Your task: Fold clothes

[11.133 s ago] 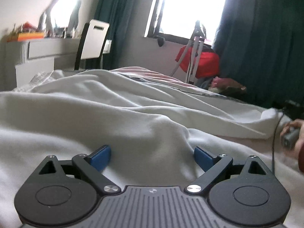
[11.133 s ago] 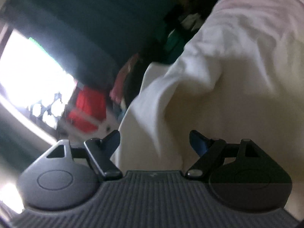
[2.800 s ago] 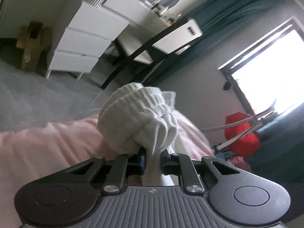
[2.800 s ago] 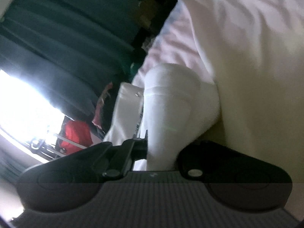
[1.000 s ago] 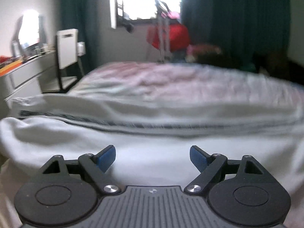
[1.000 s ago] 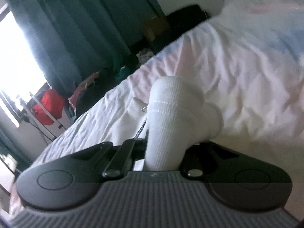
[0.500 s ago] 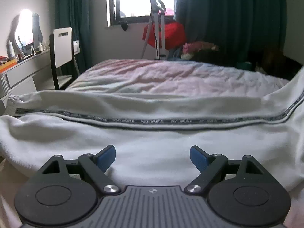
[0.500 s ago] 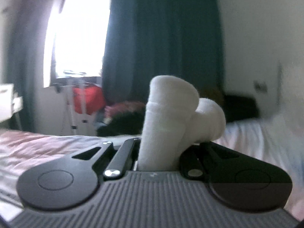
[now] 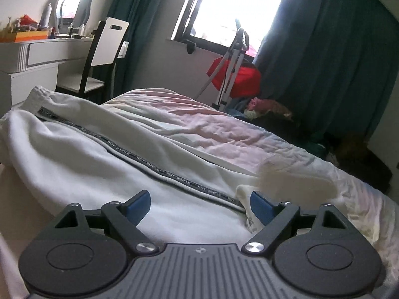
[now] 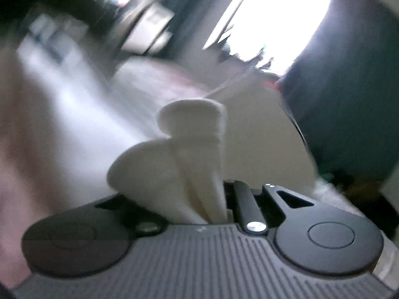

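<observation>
A white sweatshirt-like garment (image 9: 82, 159) with a dark lettered stripe (image 9: 149, 164) lies spread over the bed. My left gripper (image 9: 199, 205) is open and empty, low over the garment's near edge. A blurred pale shape (image 9: 294, 182) shows beyond its right finger. My right gripper (image 10: 214, 199) is shut on the white garment's ribbed cuff (image 10: 189, 149), held up in the air; that view is motion-blurred.
The bed (image 9: 224, 124) has a pale pink sheet. A white desk (image 9: 37, 57) and a chair (image 9: 104, 49) stand at the left. A tripod (image 9: 232, 67), a red bag (image 9: 239, 79) and dark curtains (image 9: 324, 62) are beyond the bed by the window.
My right gripper has swung round fast with the cuff in it, the view now blurred and turned. My left gripper's view has turned left; a pale blurred shape has come in at its right.
</observation>
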A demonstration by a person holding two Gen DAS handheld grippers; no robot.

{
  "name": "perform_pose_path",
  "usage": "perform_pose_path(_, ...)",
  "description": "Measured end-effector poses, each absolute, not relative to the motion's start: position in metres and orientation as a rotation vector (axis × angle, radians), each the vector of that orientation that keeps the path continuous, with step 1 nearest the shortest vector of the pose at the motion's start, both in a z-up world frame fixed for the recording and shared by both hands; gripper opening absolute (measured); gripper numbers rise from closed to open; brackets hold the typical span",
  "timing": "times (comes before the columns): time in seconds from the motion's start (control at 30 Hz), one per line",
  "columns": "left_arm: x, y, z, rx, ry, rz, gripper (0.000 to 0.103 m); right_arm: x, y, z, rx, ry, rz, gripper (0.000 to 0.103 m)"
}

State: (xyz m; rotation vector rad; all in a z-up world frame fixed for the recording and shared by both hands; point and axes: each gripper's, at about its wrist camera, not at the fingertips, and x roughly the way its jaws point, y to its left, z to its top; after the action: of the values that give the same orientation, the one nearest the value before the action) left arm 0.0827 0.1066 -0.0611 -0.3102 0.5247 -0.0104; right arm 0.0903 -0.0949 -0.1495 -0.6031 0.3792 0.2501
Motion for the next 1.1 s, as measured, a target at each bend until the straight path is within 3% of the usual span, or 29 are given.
perform_pose_path(0.3,0.081,0.111,-0.064,-0.389,0.520,-0.095,0.089,0.085,-0.087,-0.141,-0.609,0.347,0.253,0.013)
perform_pose_path(0.57,0.078,0.113,-0.062,-0.411,0.488,-0.107,0.089,0.106,-0.073,-0.140,-0.427,0.422,0.248,0.016)
perform_pose_path(0.63,0.078,0.114,-0.062,-0.418,0.490,-0.114,0.089,0.104,-0.073,-0.140,-0.434,0.452,0.284,0.026)
perform_pose_path(0.73,0.076,0.115,-0.060,-0.420,0.499,-0.114,0.089,0.096,-0.081,-0.134,-0.362,0.489,0.395,0.051)
perform_pose_path(0.8,0.073,0.116,-0.059,-0.421,0.505,-0.112,0.089,0.093,-0.088,-0.126,-0.279,0.522,0.487,0.085)
perform_pose_path(1.1,0.074,0.123,-0.063,-0.460,0.563,-0.108,0.089,0.087,-0.134,-0.083,0.111,0.583,0.609,0.088)
